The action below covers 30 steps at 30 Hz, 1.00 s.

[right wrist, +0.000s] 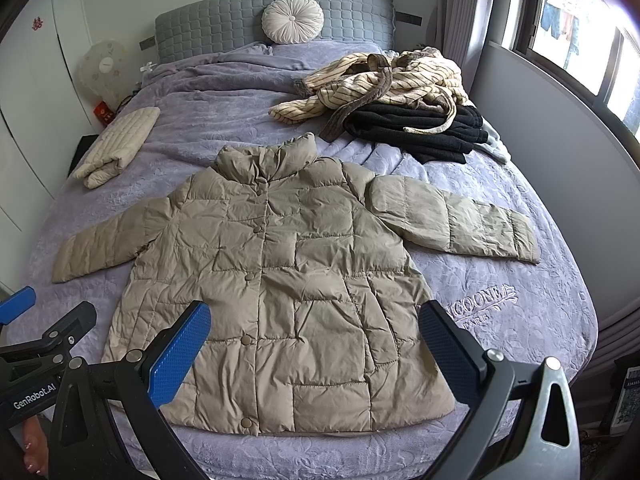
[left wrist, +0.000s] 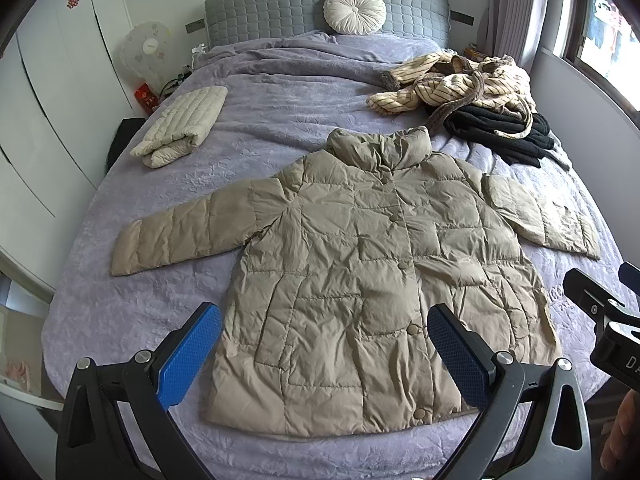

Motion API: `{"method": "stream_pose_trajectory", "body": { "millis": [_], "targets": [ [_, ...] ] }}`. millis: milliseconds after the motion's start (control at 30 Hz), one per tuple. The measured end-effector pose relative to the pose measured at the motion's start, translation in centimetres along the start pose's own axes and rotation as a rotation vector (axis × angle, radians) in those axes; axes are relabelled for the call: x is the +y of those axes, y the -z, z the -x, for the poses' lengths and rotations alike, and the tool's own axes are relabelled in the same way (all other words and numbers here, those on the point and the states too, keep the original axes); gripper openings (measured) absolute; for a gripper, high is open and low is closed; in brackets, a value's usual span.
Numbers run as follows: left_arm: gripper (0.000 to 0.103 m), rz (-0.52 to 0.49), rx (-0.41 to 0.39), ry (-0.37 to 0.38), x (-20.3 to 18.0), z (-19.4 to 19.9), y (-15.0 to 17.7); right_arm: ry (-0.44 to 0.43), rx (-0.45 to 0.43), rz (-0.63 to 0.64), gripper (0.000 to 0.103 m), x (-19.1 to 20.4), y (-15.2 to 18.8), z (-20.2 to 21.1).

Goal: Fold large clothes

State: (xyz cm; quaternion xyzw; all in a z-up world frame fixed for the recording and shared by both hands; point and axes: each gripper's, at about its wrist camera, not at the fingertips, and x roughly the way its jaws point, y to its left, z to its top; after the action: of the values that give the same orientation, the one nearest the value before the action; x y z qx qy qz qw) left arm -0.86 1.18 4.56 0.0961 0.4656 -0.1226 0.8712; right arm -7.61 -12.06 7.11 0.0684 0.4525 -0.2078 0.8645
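Jacket [left wrist: 352, 280] lies flat on the bed [left wrist: 120, 312], collar away, hem nearest both tools. Left tool [left wrist: 324, 340] and right tool [right wrist: 316, 338] gape wide, empty, above the hem.

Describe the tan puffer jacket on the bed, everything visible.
The tan puffer jacket is quilted in stitched panels, with a shiny, wrinkled shell that looks like nylon. It has a stand-up collar and a front placket shut with round snap buttons. It lies flat and face up on the lavender bedspread, collar toward the headboard, hem at the near edge, both sleeves spread outward. Only the bedspread touches it; both grippers hang open above the hem, clear of it.
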Motion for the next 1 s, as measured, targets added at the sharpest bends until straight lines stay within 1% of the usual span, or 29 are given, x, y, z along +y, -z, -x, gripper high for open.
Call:
{"method": "stream_pose_trajectory", "body": {
  "millis": [400, 600, 733, 867, 1000],
  "targets": [
    [0.103, 0.001, 0.003, 0.001, 0.0, -0.1, 0.2, -0.001, 0.001, 0.0, 0.103, -0.1, -0.1, -0.1],
    [0.103, 0.006, 0.007, 0.008, 0.0, -0.2, 0.8, -0.005, 0.011, -0.004, 0.103, 0.4, 0.1, 0.1],
    [0.103, 0.036, 0.024, 0.031, 0.6, -0.7, 1.3, -0.042, 0.023, -0.004, 0.103, 1.2, 0.2, -0.3],
    [0.103, 0.059, 0.066, 0.051, 2.0, -1.8, 1.4, -0.089, 0.061, 0.006, 0.103, 2.1, 0.1, -1.9],
    [0.103, 0.077, 0.097, 0.049, 3.8, -2.8, 1.6, -0.137, 0.105, 0.017, 0.103, 3.6, 0.1, -3.6]
  ]
}}
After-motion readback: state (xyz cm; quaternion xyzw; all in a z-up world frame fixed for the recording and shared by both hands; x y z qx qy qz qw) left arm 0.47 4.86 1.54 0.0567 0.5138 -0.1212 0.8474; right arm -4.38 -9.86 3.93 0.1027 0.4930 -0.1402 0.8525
